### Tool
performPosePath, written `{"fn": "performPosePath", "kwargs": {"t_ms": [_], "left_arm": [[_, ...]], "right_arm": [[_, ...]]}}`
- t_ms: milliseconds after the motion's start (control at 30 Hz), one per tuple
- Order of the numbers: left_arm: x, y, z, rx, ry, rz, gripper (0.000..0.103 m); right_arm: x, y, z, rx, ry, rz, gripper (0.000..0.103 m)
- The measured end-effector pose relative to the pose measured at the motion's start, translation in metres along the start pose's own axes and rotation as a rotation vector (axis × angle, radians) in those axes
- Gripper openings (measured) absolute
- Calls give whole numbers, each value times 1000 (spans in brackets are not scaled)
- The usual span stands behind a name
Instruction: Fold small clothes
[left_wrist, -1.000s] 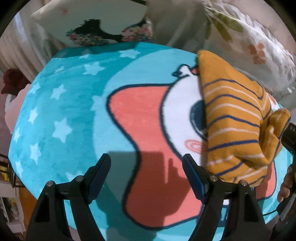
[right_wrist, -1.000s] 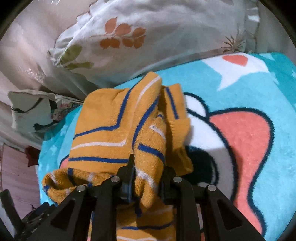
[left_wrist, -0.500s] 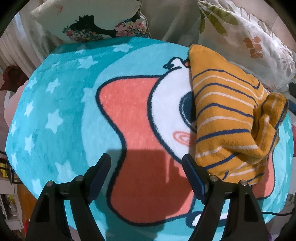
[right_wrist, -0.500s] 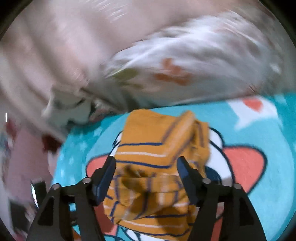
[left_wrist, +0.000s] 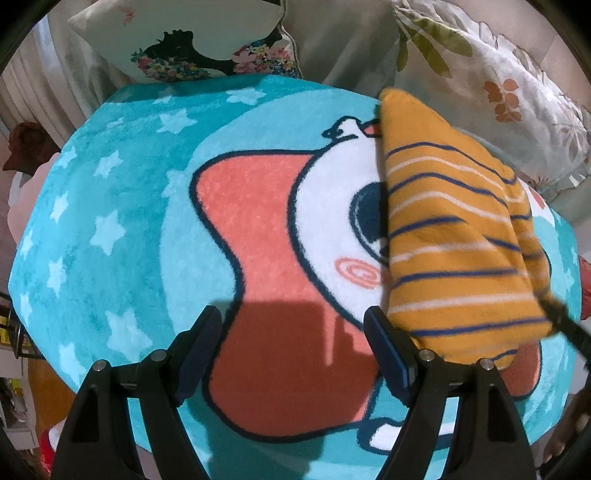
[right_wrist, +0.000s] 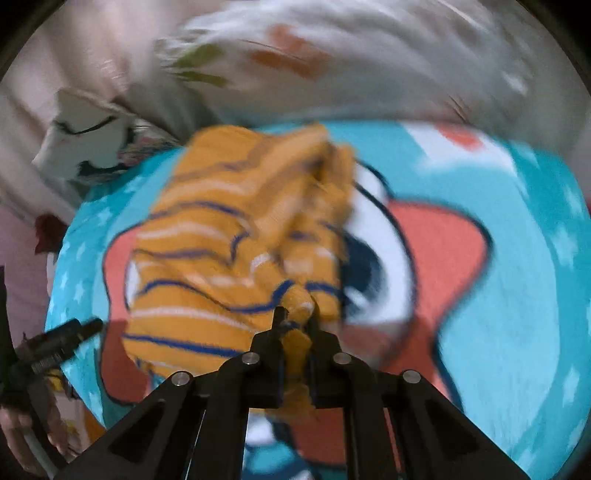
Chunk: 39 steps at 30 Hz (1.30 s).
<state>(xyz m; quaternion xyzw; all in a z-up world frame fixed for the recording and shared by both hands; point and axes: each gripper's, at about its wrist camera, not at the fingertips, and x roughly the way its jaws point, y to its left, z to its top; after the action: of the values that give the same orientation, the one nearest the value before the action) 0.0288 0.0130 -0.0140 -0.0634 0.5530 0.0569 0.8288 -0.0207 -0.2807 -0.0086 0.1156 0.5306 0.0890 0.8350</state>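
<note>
Striped orange garment (left_wrist: 454, 254), with navy and white bands, lies partly folded on a turquoise cartoon blanket (left_wrist: 122, 229) that covers a bed, toward the blanket's right side in the left wrist view and just short of a leaf-print pillow (left_wrist: 491, 85). The right gripper (right_wrist: 295, 314) is closing its fingers (right_wrist: 277, 325) on a bunched fold at the garment's near edge, and orange cloth fills the narrow gap between them; this view is blurred. The left gripper (left_wrist: 293, 332) hovers over the blanket's coral patch with its fingers (left_wrist: 199, 339) spread wide and nothing between them; its right finger is just beside the garment's near corner, though whether it touches is unclear. A second, floral cushion (left_wrist: 207, 40) sits at the blanket's far edge.
</note>
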Motion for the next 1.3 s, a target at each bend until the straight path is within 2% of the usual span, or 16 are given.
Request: {"fn": "performPosePath", "kwargs": {"t_ms": [133, 233, 400, 467, 567, 633, 700, 900, 1000, 1167, 1233, 1300], "left_arm": [[2, -12, -1, 23, 13, -7, 78], [-3, -28, 1, 60, -2, -15, 78], [-6, -60, 3, 154, -59, -9, 78], [3, -70, 0, 189, -44, 6, 78], [28, -80, -7, 232, 33, 38, 78], [36, -79, -11, 223, 51, 40, 79], [35, -77, -11, 211, 46, 38, 81], [37, -71, -12, 181, 50, 30, 84], [38, -75, -13, 190, 42, 46, 84], [33, -76, -13, 191, 42, 43, 84], [26, -73, -13, 173, 36, 23, 84], [20, -69, -12, 156, 29, 5, 84]], "right_arm": [[6, -26, -19, 67, 40, 5, 8], [9, -21, -22, 56, 40, 0, 9], [9, -8, -26, -13, 24, -55, 10], [9, -9, -28, -15, 22, -57, 11], [5, -13, -30, -1, 22, -49, 13], [2, -16, -31, 6, 22, -62, 24], [-4, -21, -32, 16, 18, -72, 30], [-32, -35, -19, 53, -40, -121, 34], [-39, -23, 0, 31, -82, -112, 34], [-35, 20, 35, -67, -139, -24, 34], [-25, 42, 46, -118, -147, 7, 34], [-6, 57, 55, -157, -118, 31, 34]]}}
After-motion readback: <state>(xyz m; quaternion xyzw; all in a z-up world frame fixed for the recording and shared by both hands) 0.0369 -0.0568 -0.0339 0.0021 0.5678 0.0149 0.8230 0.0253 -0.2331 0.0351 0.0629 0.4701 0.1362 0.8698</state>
